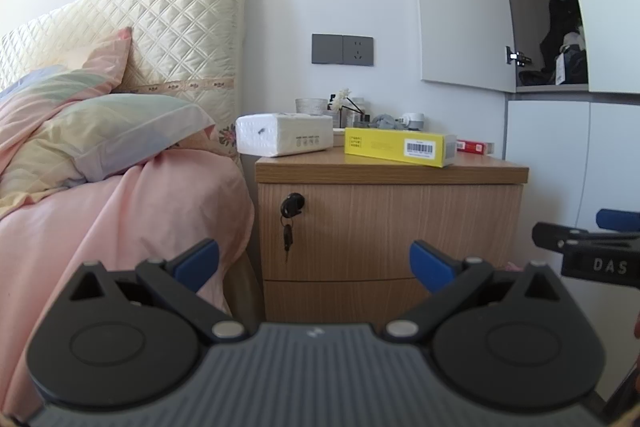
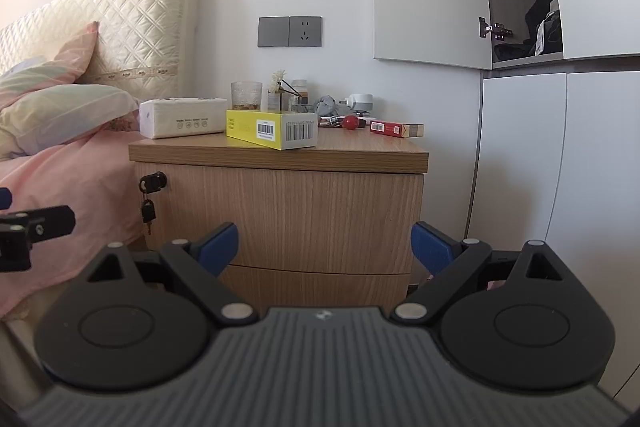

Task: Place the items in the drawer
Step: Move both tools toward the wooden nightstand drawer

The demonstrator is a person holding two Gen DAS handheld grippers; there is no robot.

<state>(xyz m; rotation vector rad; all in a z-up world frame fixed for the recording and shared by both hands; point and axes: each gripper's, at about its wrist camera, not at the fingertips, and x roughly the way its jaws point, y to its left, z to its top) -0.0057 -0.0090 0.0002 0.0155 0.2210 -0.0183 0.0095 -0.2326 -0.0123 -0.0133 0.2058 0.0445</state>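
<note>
A wooden nightstand (image 1: 388, 227) (image 2: 288, 207) stands beside the bed, its upper drawer (image 2: 280, 223) shut, with a key (image 1: 289, 227) (image 2: 147, 209) hanging from the lock at its top left. On top lie a yellow box (image 1: 396, 146) (image 2: 270, 129), a white tissue pack (image 1: 285, 134) (image 2: 182, 123) and a red box (image 1: 475, 147) (image 2: 394, 128). My left gripper (image 1: 314, 263) is open and empty, some way in front of the drawer front. My right gripper (image 2: 325, 247) is open and empty too, level with the drawer's lower edge.
A bed with pink bedding (image 1: 120, 219) (image 2: 68, 195) and pillows sits left of the nightstand. Small clutter stands at the nightstand's back: a glass (image 2: 246, 95), a red ball (image 2: 351, 122), a white plug (image 2: 360, 101). White cabinets (image 2: 560, 155) rise on the right, one door ajar.
</note>
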